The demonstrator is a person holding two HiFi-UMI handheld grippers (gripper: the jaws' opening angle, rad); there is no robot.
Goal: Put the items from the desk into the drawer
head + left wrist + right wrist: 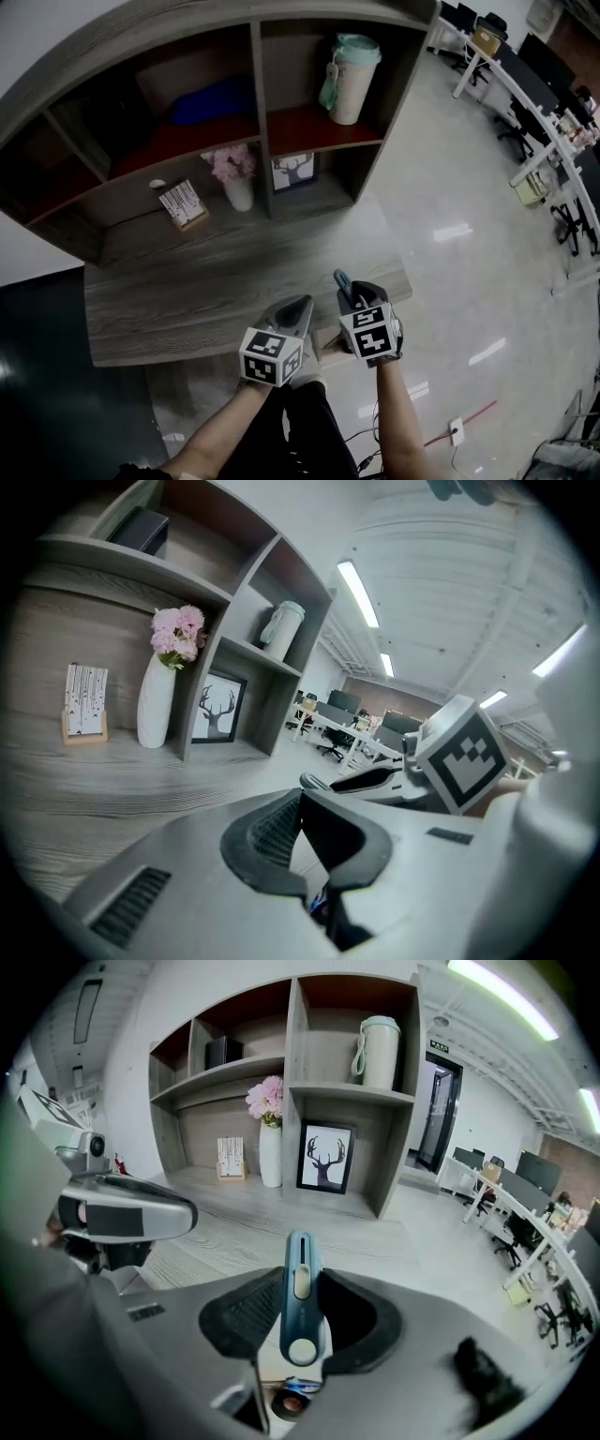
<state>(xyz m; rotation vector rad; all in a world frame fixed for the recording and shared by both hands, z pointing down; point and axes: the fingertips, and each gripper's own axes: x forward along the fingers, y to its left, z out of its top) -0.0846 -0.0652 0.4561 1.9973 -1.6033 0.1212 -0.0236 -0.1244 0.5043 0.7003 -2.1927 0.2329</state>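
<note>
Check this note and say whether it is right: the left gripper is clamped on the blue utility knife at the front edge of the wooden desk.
Wrong gripper. The right gripper is clamped on the blue utility knife at the front edge of the wooden desk; the right gripper view shows it between the jaws. The left gripper is shut on nothing.

Vase [238, 194] on desk [187, 291], picture [292, 172] to its right, cup [353, 84] above
</note>
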